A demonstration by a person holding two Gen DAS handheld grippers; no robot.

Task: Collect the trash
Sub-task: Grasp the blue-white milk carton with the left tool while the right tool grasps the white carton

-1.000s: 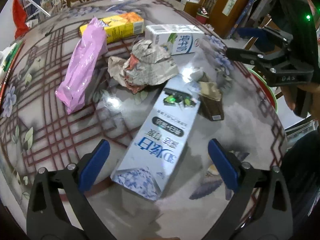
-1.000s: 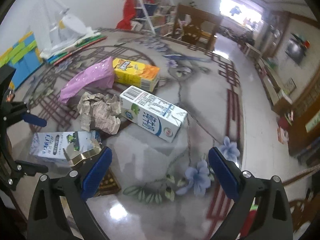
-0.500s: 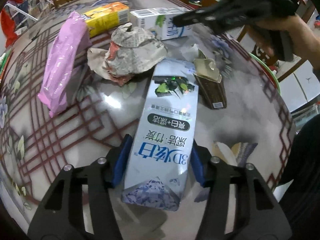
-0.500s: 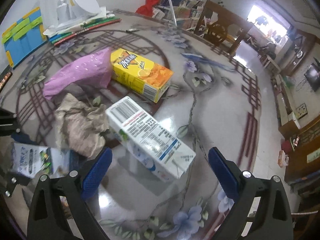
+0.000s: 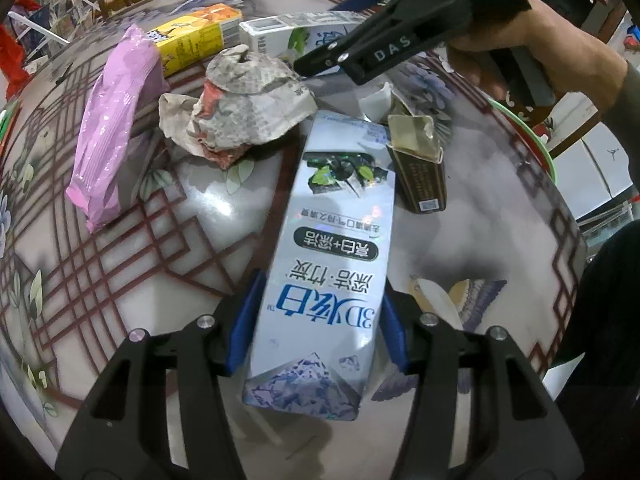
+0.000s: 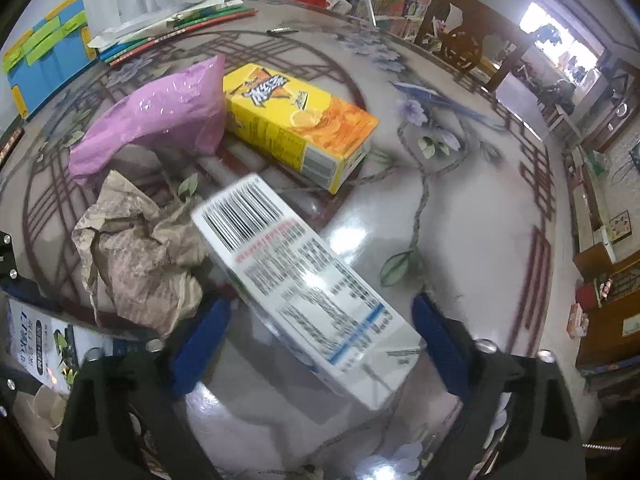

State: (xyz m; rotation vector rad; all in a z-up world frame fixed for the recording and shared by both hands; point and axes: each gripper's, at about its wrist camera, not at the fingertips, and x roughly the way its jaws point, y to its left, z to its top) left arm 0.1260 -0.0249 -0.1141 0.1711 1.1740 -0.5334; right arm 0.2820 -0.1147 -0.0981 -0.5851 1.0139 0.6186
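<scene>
My left gripper (image 5: 318, 326) is shut on the near end of a long silver-blue toothpaste box (image 5: 336, 248) lying on the patterned table. My right gripper (image 6: 320, 336) is open, its blue pads either side of a white milk carton (image 6: 304, 280) without touching it; it also shows in the left wrist view (image 5: 368, 46) above that carton (image 5: 288, 36). Crumpled newspaper (image 5: 240, 100), a pink bag (image 5: 116, 120), a yellow drink carton (image 6: 296, 124) and a small brown box (image 5: 420, 168) lie around.
A green-rimmed basin (image 5: 532, 136) sits off the table's right edge. Books, pens and a blue folder (image 6: 44, 68) lie at the table's far left. A wooden chair (image 6: 468, 36) stands behind the table.
My left gripper moved forward and closed on the toothpaste box. My right gripper moved down and in over the white milk carton, which now lies between its open pads.
</scene>
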